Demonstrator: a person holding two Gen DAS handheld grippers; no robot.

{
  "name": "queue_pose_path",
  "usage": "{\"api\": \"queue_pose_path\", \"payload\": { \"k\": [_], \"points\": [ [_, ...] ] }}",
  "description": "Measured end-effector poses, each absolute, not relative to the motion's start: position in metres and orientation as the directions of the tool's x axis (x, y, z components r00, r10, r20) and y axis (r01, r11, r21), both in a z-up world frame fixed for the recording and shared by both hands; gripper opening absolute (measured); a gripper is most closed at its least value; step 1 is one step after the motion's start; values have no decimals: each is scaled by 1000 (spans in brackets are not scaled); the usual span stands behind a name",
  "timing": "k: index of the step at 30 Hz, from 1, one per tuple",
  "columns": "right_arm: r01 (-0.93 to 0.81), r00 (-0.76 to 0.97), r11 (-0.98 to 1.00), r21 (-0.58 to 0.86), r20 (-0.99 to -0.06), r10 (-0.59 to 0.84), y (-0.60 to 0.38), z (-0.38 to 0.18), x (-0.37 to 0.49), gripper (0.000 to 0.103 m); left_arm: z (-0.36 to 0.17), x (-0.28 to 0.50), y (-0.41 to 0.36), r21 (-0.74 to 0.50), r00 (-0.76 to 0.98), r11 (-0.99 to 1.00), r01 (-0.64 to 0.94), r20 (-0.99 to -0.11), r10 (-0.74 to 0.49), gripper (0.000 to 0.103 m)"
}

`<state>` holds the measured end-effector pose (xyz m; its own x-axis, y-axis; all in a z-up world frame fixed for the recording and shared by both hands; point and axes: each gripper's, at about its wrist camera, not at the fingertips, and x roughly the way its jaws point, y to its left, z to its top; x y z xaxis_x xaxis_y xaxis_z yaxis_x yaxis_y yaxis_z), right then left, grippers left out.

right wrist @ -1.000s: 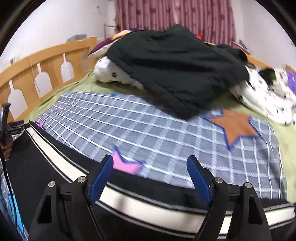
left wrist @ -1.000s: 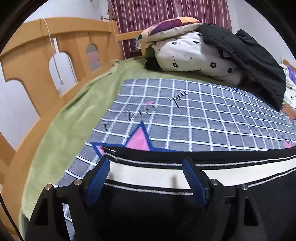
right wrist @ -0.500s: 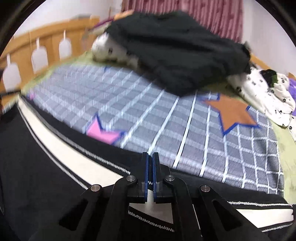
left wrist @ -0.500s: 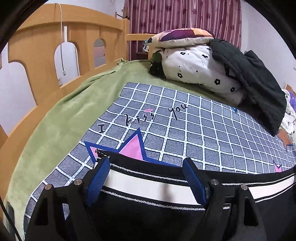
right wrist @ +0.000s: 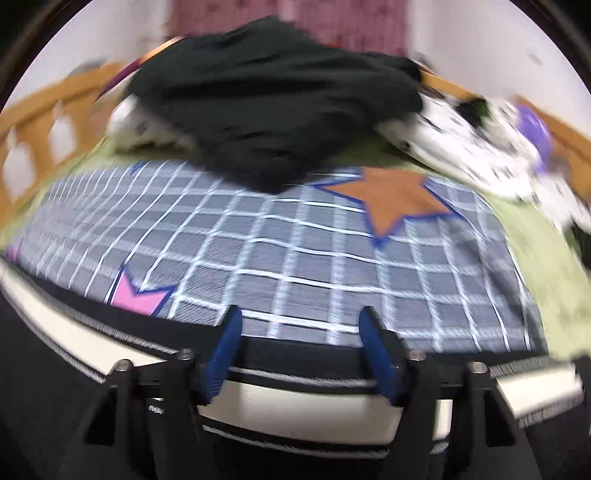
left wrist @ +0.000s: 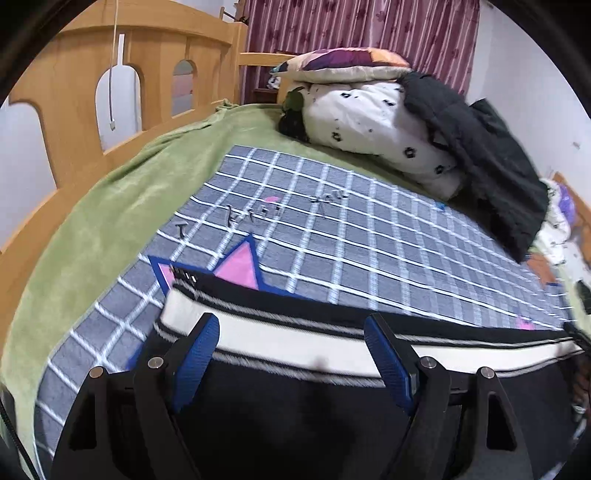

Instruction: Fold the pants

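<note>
**Pants laid flat, jaws apart over the striped edge**

Lay spread across the near side of the bed (left wrist: 110,221), on the checked blanket (left wrist: 369,236): black pants (left wrist: 295,424) with a cream stripe (left wrist: 295,347) along the far edge. Covered part of a pink star (left wrist: 240,266) at one end, seen from the left wrist; reached nearly to the other side in the right wrist view, pants (right wrist: 48,387) and stripe (right wrist: 295,410) both under the tool.

Hung over the stripe with jaws wide and nothing pinched: left gripper (left wrist: 291,354). Stood moderately open likewise, jaws just reopened after a snap shut, cloth below but not between the pads: right gripper (right wrist: 299,343). Heavy blur in the right view.

Judged an early step: positioning at the stripe edge before the first fold. Called for next, probably: lowering both tools, pinching the edge at two points, lifting together and carrying it over evenly.

Piled at the far end: a spotted quilt (left wrist: 369,122), a black garment (left wrist: 487,166) draped on it, a pillow (left wrist: 343,62) on top. Beyond: a wooden rail (left wrist: 74,110) with a hanging cable (left wrist: 112,74), purple curtains (left wrist: 351,26), white walls. An orange star (right wrist: 391,203) on the blanket's right part.
</note>
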<state>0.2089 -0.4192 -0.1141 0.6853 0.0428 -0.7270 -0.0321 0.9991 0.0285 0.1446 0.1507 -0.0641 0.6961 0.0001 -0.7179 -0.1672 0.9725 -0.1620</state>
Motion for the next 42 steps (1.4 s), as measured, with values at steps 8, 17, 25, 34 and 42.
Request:
{"api": "queue_pose_path", "payload": {
  "k": [8,17,25,34,42],
  "points": [
    [26,657,993,115,-751,70,-382,-88,184,65,-67,56,102,-169,686,985,30,-713,-143,79],
    [-73,704,995,66,-703,98,-289,-54,99,65,-92,-43,143,-296,728,940,-171,-681,-82,79],
    [-48,671,992,121,-731,122,-263,-70,45,65,-115,-1,226,-553,716,768,-324,-674,-184,79],
    [40,649,990,137,-757,79,-277,-87,48,62,-93,22,248,-454,776,836,-307,-629,-56,10],
    [-11,632,997,77,-772,66,-276,-97,45,62,-124,17,262,-535,703,745,-398,-700,-127,34]
  ]
}}
